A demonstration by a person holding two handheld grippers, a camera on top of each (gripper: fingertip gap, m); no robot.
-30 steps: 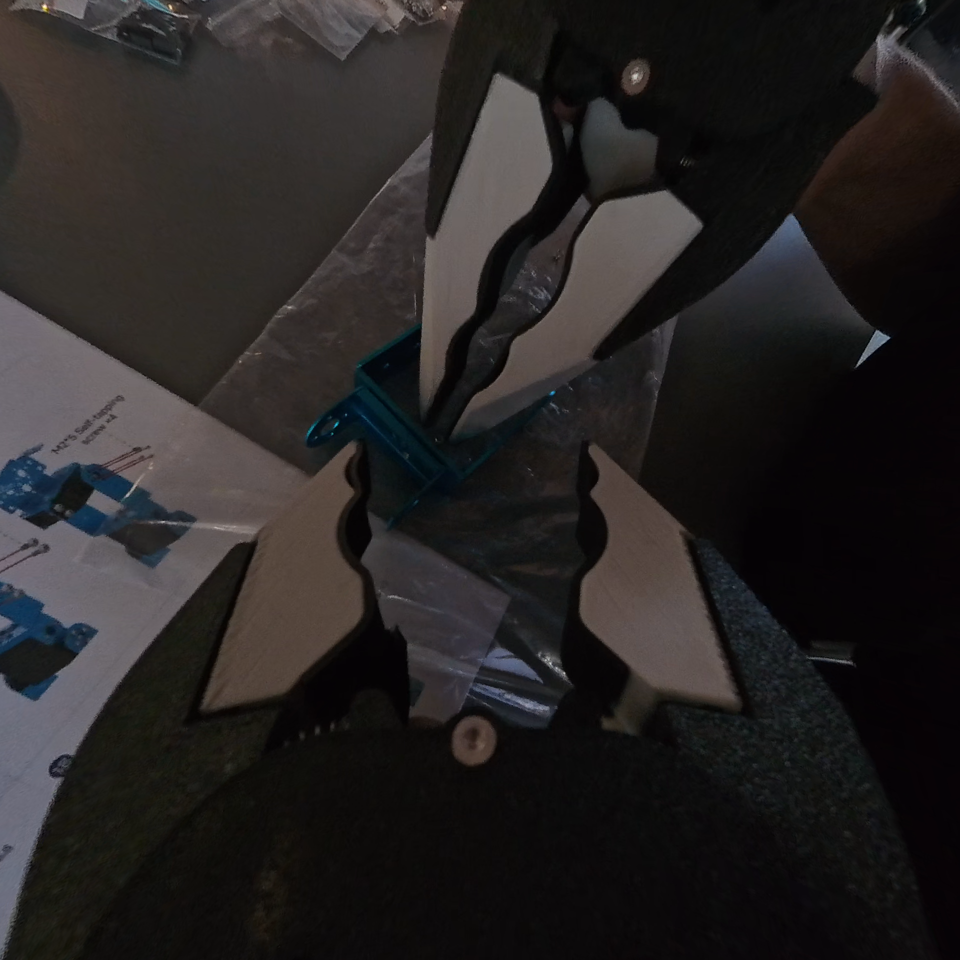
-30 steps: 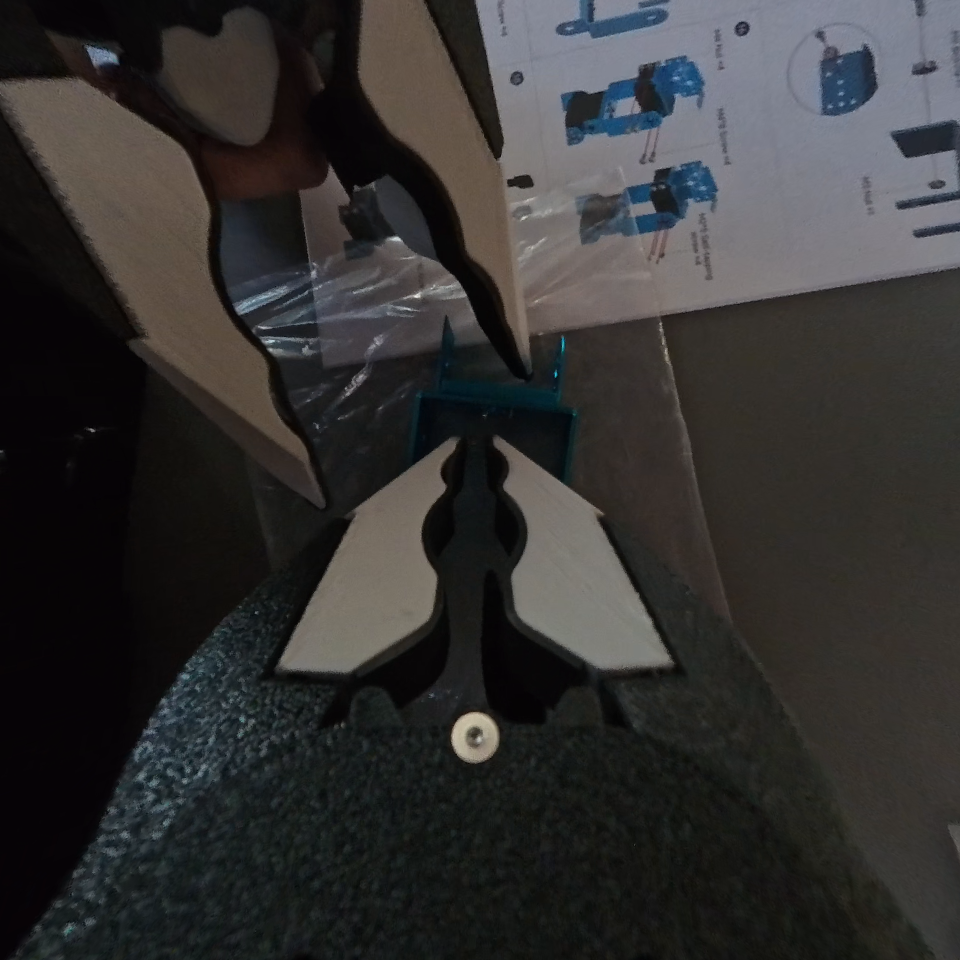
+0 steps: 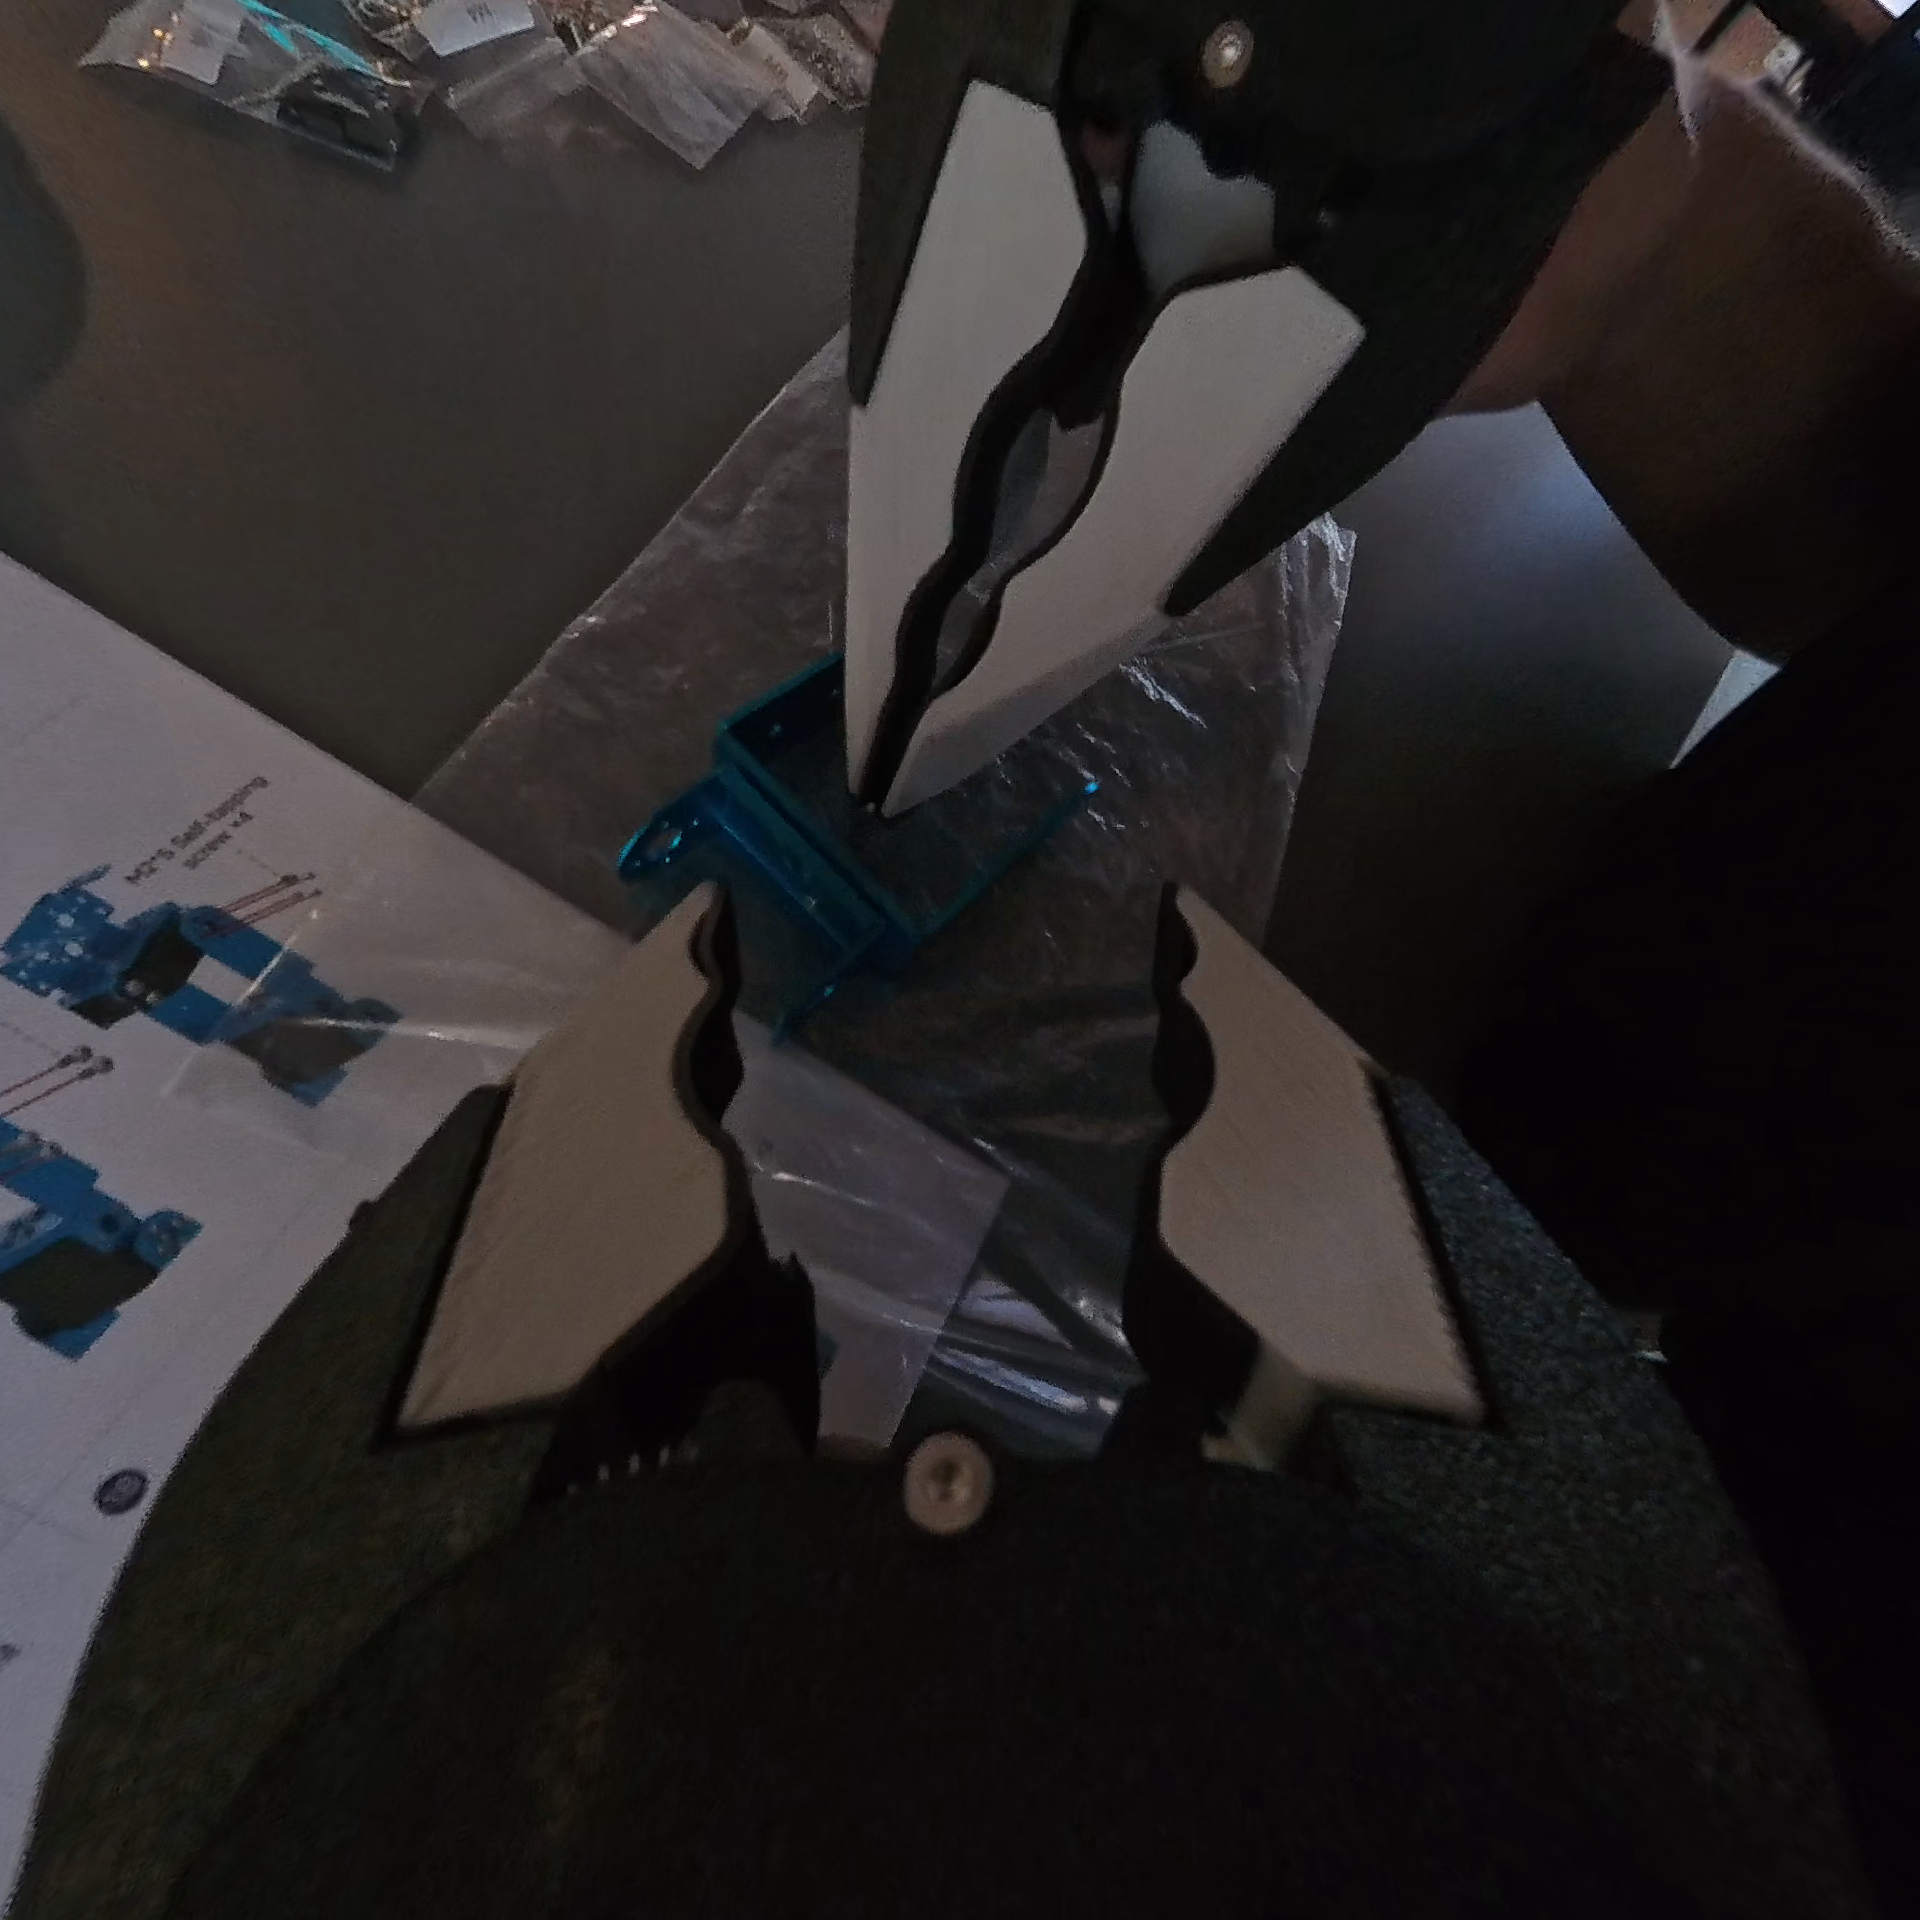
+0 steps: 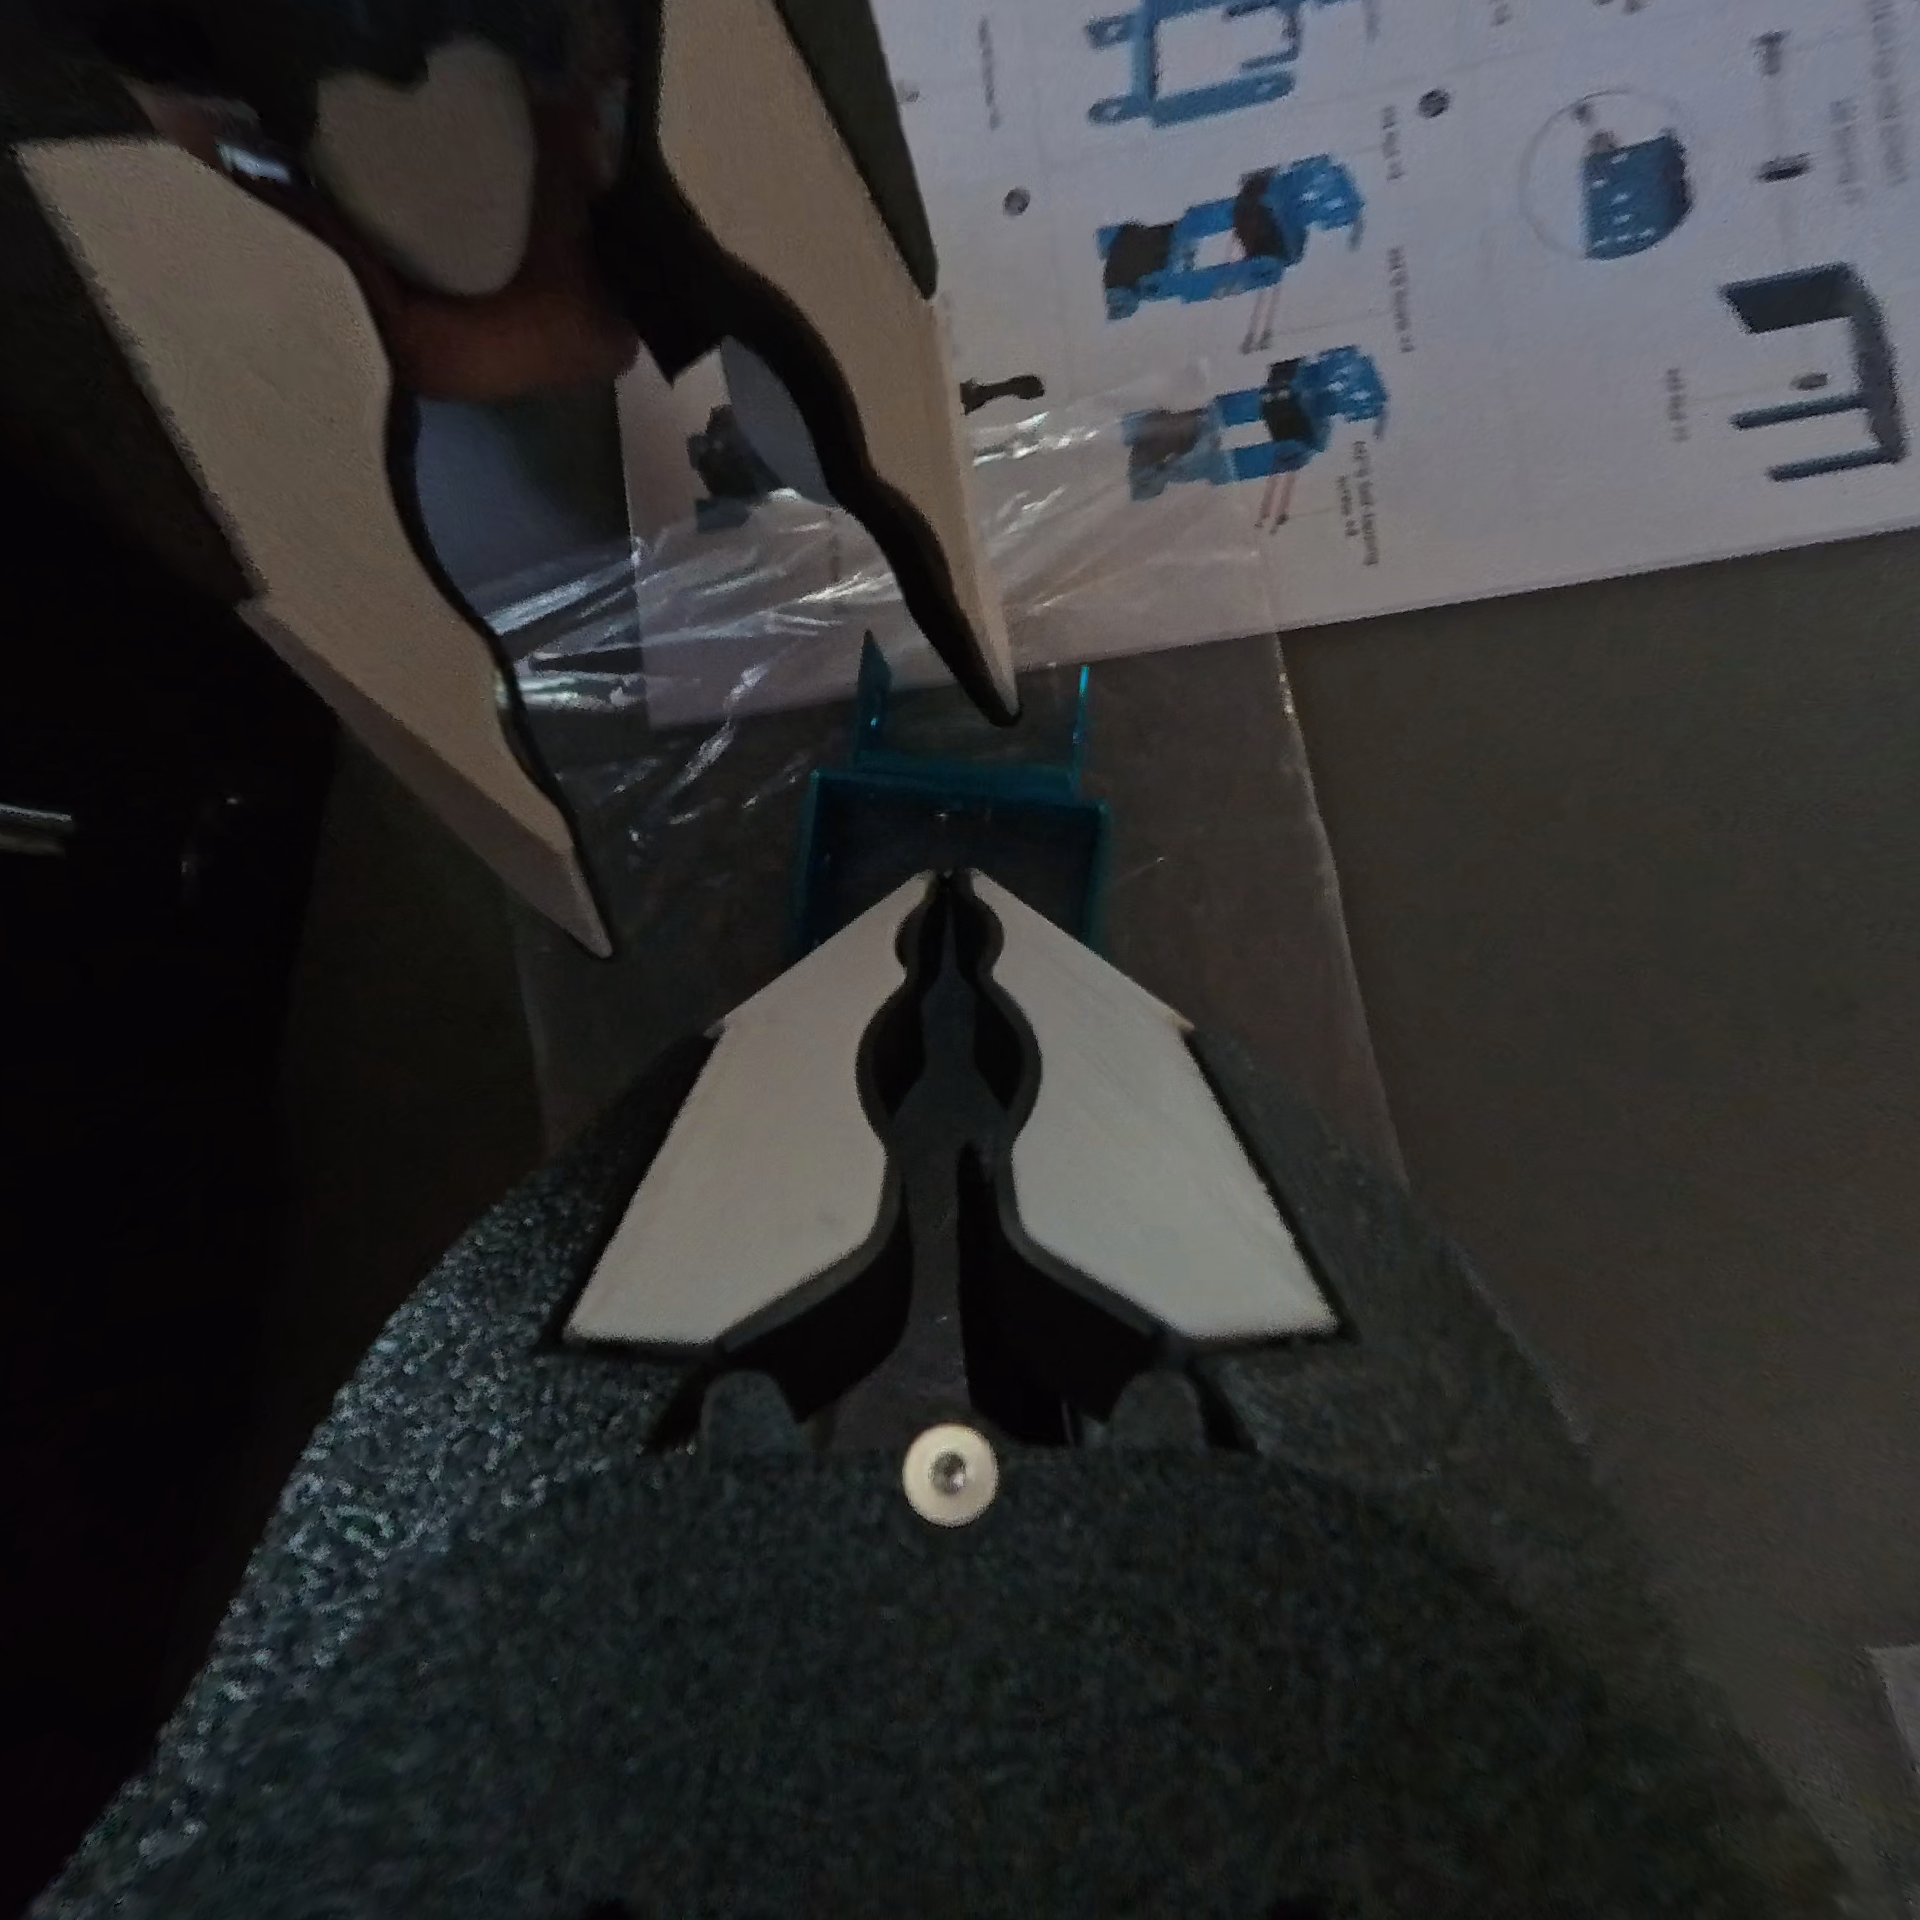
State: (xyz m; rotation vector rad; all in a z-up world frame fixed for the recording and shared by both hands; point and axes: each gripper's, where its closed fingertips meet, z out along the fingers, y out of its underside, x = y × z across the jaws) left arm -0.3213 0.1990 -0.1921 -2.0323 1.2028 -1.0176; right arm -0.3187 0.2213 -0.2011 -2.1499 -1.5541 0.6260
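A blue metal bracket (image 3: 774, 883) lies on a clear plastic bag (image 3: 1164, 748) on the dark table. My left gripper (image 3: 945, 904) is open, with its fingers spread just in front of the bracket and nothing between them. My right gripper (image 3: 883, 795) comes down from the far side, shut, with its tips inside the bracket's channel. In the right wrist view the right gripper (image 4: 951, 878) has its tips together over the bracket (image 4: 935, 795). The left gripper (image 4: 800, 831) straddles the bracket, one fingertip (image 4: 997, 707) at its far wall. I cannot tell whether the right tips pinch anything.
A white instruction sheet (image 3: 208, 935) with blue drawings lies to the left of the bag; it also shows in the right wrist view (image 4: 1455, 260). Several small clear bags of parts (image 3: 468, 73) lie at the table's far edge. A person's arm (image 3: 1714, 364) is at the upper right. The tips of both grippers are at nearly the same place.
My right gripper's fingers have closed further, so the tips now meet. The left gripper and the bracket have hardly moved.
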